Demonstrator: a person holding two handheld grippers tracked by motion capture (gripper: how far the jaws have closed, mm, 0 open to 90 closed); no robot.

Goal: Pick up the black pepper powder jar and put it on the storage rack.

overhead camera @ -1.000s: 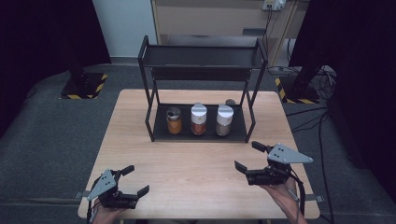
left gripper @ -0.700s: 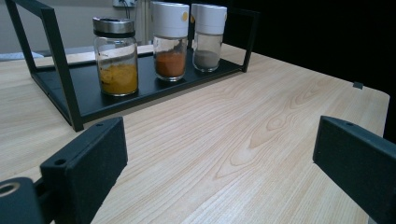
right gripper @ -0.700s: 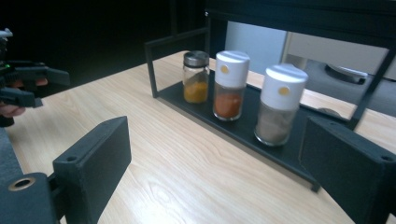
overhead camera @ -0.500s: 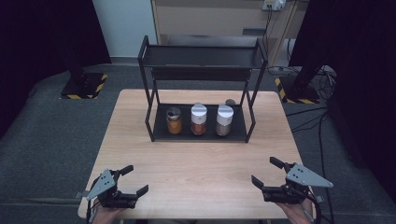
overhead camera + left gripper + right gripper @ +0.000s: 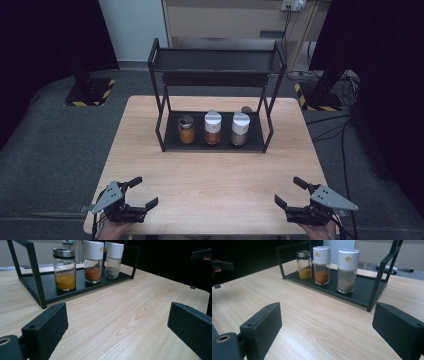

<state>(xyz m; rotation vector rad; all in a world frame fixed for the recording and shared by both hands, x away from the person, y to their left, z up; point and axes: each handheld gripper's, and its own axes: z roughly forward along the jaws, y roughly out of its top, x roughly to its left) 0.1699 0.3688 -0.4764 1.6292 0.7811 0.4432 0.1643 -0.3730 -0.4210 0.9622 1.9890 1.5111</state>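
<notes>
On black rack (image 5: 215, 145), three spice jars (image 5: 212, 128), two grippers, left (image 5: 140, 192) and right (image 5: 290, 192), jaws apart, empty.

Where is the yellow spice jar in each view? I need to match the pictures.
High view: yellow jar, leftmost of three on the rack's bottom shelf.
Left gripper view: upper left, nearest jar.
Right gripper view: top centre, farthest jar, left of the row.
Shared landmark: the orange jar next to it.
</notes>
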